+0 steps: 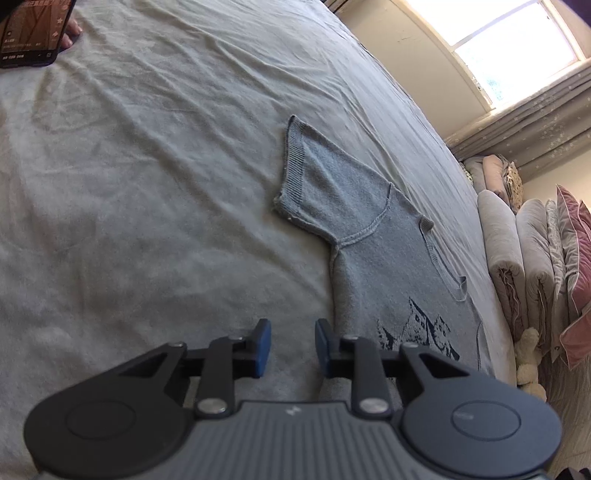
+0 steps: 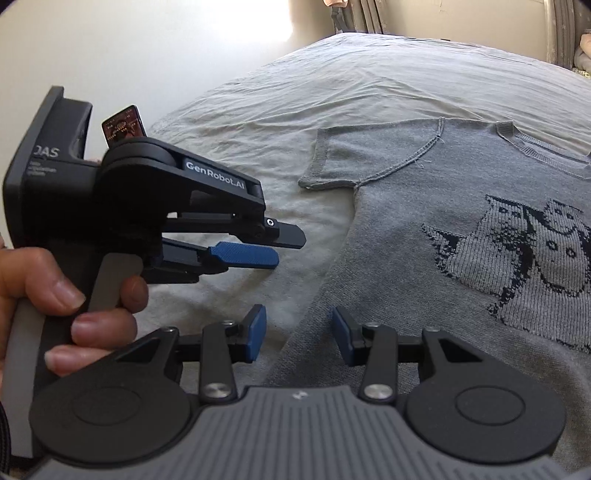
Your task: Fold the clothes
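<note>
A wide bed covered with a wrinkled pale grey-green sheet (image 1: 147, 166) carries a grey knitted short-sleeved sweater with dark cat figures (image 2: 424, 258), spread flat. A black smartphone (image 1: 33, 33) is at the sheet's far corner.

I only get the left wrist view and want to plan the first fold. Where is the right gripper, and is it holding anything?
Observer: The right gripper is open and empty. The sweater's side edge runs between its fingers.
Operator: Is my left gripper over the sweater?
Observer: No. Seen side-on, the left gripper is open over bare bed sheet, beside the sweater and nearer us than the sleeve.
Operator: I only see a slice of the print. What is it?
Observer: Two dark cat-like figures side by side on the chest.
</note>
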Available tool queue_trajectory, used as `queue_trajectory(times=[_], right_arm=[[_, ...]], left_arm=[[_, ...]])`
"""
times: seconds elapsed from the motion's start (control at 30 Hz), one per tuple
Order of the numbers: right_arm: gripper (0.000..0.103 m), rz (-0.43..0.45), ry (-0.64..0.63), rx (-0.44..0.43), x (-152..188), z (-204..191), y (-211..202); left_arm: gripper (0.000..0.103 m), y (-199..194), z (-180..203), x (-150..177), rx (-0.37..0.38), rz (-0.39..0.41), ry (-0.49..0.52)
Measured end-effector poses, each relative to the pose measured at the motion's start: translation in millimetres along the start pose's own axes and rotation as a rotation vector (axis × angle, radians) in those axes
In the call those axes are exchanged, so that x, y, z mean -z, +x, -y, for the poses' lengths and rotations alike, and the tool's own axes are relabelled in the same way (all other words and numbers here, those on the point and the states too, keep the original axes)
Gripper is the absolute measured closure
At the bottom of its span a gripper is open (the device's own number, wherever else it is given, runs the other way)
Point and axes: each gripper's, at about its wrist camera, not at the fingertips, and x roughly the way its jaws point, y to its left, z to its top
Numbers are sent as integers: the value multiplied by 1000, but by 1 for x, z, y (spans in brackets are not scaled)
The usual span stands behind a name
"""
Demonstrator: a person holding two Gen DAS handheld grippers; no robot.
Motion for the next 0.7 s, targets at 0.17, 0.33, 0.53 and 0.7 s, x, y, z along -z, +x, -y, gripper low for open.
queue_trajectory(times=[0.17,0.33,0.53,0.7], right_arm=[[98,-2,144,-36,4,35,0],[98,7,368,-133,12,83,-3],[98,1,537,-206,20,119,-3],[91,26,419,-151,14,103,-5]], left_arm=[[79,14,1,-1,78,-17,-8],[84,35,-3,-2,153,-36,-85],[84,51,-3,-5,205,-20,-145],[100,56,6,-6,184,-18,-121]])
